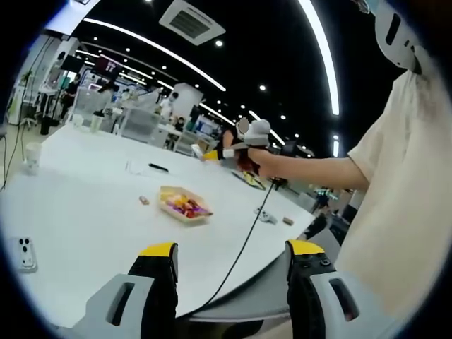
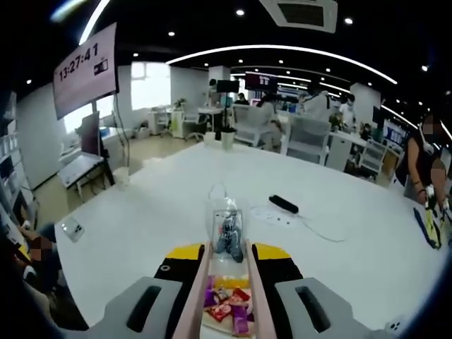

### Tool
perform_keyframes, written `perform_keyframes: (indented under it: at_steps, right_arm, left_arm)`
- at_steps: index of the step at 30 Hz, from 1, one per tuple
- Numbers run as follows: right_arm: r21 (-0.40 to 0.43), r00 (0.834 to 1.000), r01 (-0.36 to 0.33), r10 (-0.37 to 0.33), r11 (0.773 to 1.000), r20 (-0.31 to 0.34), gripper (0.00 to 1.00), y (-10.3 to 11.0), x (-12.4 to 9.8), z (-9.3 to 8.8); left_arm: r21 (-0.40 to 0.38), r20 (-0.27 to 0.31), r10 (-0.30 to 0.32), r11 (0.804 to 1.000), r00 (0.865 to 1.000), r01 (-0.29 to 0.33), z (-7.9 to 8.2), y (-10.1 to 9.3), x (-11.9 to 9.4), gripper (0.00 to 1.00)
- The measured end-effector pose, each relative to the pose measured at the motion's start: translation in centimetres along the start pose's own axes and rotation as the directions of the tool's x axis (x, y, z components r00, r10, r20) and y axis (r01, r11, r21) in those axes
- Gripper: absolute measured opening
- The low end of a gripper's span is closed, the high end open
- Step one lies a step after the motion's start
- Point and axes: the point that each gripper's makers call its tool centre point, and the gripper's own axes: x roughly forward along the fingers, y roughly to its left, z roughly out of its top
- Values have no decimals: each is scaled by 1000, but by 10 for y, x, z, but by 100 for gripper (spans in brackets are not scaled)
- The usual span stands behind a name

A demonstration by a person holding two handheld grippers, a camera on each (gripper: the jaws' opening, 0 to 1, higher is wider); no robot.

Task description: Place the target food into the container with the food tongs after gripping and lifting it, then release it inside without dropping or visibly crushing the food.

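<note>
White table (image 1: 92, 212) spans both views. Person's pale shirt (image 1: 402, 212) sits at the right edge of the left gripper view, arm stretched over the table.

Left gripper (image 1: 232, 256): jaws wide apart, nothing between them, held above the near table edge.

Right gripper (image 2: 224, 256): jaws closed on pink tongs (image 2: 227, 296), whose arms run forward between them. Tong tips meet at a small clear container (image 2: 227, 226) with a dark item inside; cannot tell if the tips grip anything.

Tray (image 1: 183, 205) of colourful wrapped food (image 2: 227, 305) lies on the table, directly under the tongs. Black cable (image 1: 244, 247) trails off the table edge.
</note>
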Motion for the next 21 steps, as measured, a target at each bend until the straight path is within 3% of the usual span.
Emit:
perform_keyframes:
  at_steps: [21]
  right_arm:
    - [22,1000,16,-15,1000,-21,26,-7,-3,-14]
  left_arm:
    - [-4,-2,-4,1000,1000,4,-1,1,1,61]
